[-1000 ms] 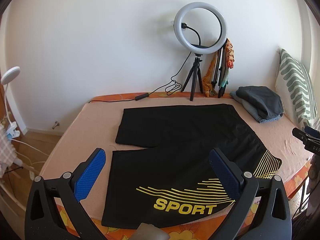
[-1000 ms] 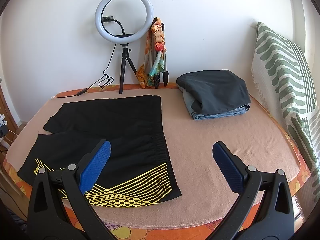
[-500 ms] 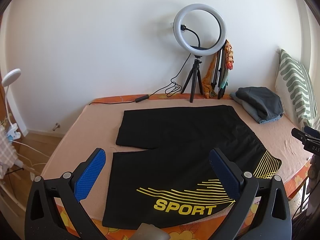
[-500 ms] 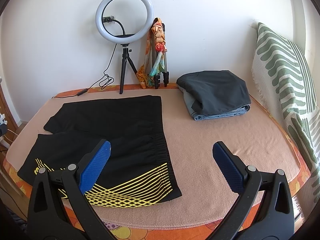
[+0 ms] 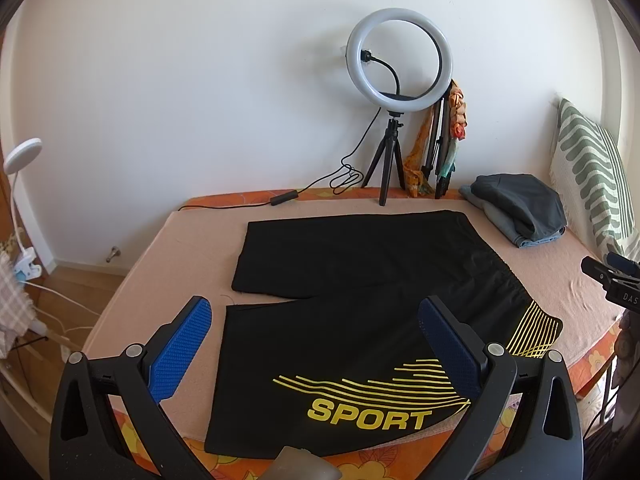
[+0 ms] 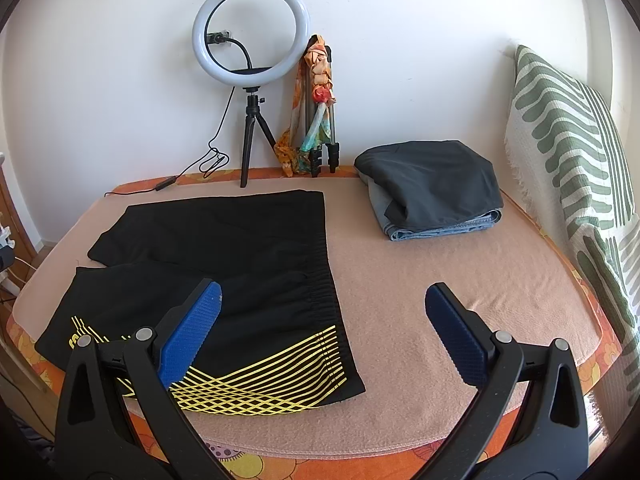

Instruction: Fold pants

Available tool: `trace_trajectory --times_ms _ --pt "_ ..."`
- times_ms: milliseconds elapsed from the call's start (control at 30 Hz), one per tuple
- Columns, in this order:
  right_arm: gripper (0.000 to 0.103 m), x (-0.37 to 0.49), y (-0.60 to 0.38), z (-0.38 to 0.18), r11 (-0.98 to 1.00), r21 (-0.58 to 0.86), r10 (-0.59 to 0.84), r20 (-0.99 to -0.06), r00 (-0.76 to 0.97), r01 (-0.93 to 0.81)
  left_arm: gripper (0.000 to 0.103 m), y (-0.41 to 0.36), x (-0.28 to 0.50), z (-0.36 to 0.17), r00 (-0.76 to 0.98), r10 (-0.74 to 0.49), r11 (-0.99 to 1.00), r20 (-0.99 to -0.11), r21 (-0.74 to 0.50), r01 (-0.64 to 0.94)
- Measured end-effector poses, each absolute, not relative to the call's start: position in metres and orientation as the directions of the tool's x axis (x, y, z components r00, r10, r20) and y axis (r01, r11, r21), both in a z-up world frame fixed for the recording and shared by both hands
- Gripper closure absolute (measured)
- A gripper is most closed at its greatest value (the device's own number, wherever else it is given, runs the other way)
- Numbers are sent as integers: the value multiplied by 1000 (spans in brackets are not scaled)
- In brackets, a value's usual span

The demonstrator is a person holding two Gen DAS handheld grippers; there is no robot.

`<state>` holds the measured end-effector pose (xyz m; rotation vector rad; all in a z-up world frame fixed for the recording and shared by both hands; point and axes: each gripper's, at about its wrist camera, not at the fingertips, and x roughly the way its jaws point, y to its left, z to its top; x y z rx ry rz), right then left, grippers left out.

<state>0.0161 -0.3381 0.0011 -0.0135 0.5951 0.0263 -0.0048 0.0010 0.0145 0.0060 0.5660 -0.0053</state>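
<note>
Black shorts (image 5: 360, 280) with yellow stripes and the word SPORT lie flat and spread out on the peach blanket (image 5: 184, 264), both legs toward the left, waistband toward the right. They also show in the right wrist view (image 6: 240, 256). My left gripper (image 5: 314, 320) is open and empty, above the near leg by the bed's front edge. My right gripper (image 6: 322, 304) is open and empty, above the waistband's near corner. Its tip shows in the left wrist view (image 5: 612, 276).
A folded pile of dark and blue clothes (image 6: 432, 188) lies at the back right. A ring light on a tripod (image 6: 250, 60) and a second tripod with a scarf (image 6: 320, 120) stand by the wall. A striped pillow (image 6: 576, 152) leans on the right.
The left gripper has drawn back and up slightly, so the shorts look a little lower and smaller. The right gripper has barely moved. The shorts have not moved.
</note>
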Motion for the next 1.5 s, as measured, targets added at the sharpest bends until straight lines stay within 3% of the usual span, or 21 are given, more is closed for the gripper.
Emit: trace_trajectory --times_ms 1067,1333,1500 --pt "0 16 -337 -1 999 -8 29 -562 826 -41 0 1 -7 13 845 2 1000 -535 13 6" --pt "0 23 -339 -19 997 14 73 -602 795 -82 0 15 -4 4 834 27 1000 -551 24 -16" --pt "0 33 -342 -37 987 22 134 -639 757 -157 0 33 4 -7 803 -27 1000 -596 -24 16"
